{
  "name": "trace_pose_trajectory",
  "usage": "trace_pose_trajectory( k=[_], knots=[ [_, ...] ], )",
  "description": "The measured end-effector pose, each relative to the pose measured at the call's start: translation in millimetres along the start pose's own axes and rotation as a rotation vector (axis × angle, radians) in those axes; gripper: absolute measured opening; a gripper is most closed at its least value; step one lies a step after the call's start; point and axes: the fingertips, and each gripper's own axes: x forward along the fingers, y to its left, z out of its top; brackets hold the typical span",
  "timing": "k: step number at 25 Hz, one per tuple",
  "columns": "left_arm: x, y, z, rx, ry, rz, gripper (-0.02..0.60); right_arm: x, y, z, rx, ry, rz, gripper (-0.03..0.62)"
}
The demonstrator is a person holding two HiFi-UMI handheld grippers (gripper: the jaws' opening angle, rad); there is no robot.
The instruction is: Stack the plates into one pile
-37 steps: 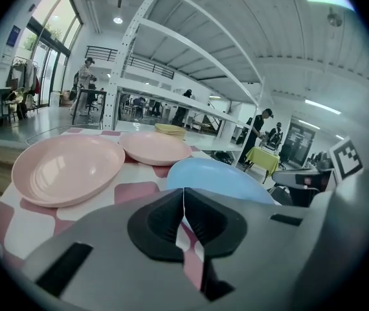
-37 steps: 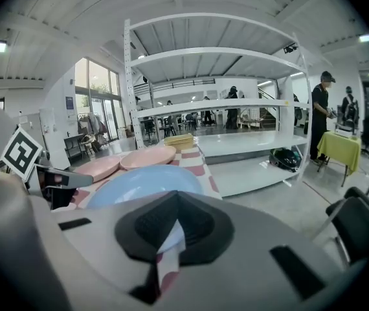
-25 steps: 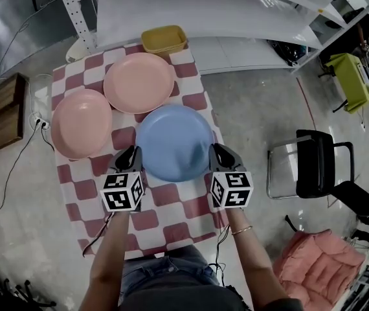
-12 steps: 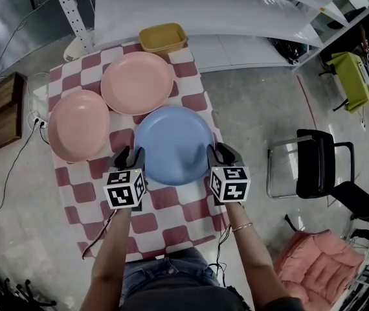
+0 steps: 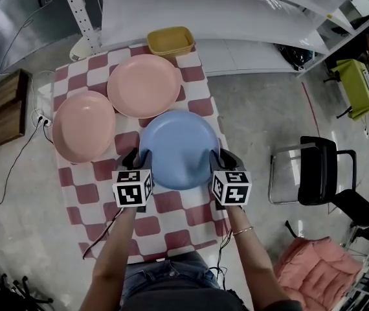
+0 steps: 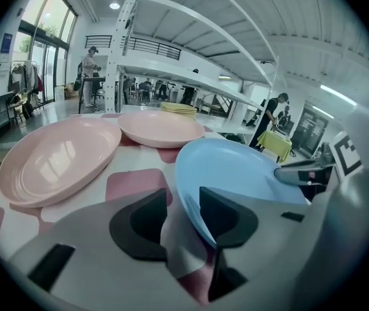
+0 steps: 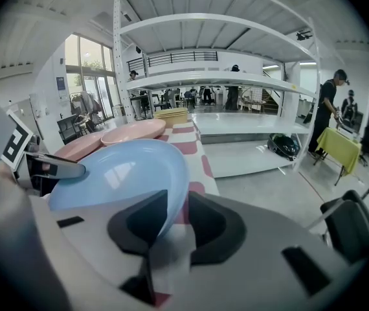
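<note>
Slanting down, left gripper point(image 5: 138, 158) and right gripper point(image 5: 219, 159) straddle the blue plate point(image 5: 179, 148) rim, fingers just opened

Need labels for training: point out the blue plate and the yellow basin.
blue plate point(image 5: 179, 149), head view, centre of its well.
yellow basin point(image 5: 170, 41), head view, its inside floor.

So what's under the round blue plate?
The red-and-white checked tablecloth shows around the round blue plate; neither of the round pink plates reaches beneath it. Whatever lies directly under its middle is covered.
</note>
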Motion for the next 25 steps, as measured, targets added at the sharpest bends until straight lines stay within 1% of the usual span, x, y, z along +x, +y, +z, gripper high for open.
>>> trace_pose_trajectory(
  k=[7,13,18,21,25],
  knots=[
    [-0.1,-5.0,-2.2,0.031,0.007,0.008,0.123,1.9,0.5,-1.0,0.021,0.001,0.006,0.094],
    [-6.3,-6.8,-4.6,0.004,0.004,0.014,0.103,-3.5,2.0,-1.6,0.025,0.006,0.008,0.086],
    [-19.1,-12.1,-7.1,0.001,-0.008,0.019,0.097,-17.1,2.0,-0.6,0.049,-0.020,0.007,0.076],
    [-31.8,-11.8,-7.1,-0.012,-0.024,0.030,0.092,-27.7,7.7,-0.3,0.059,-0.027,0.024,0.074],
    [-52.0,-6.4,-7.1,-0.021,-0.042,0.068,0.078,-40.7,20.7,1.0,0.063,-0.033,0.061,0.075]
  ],
)
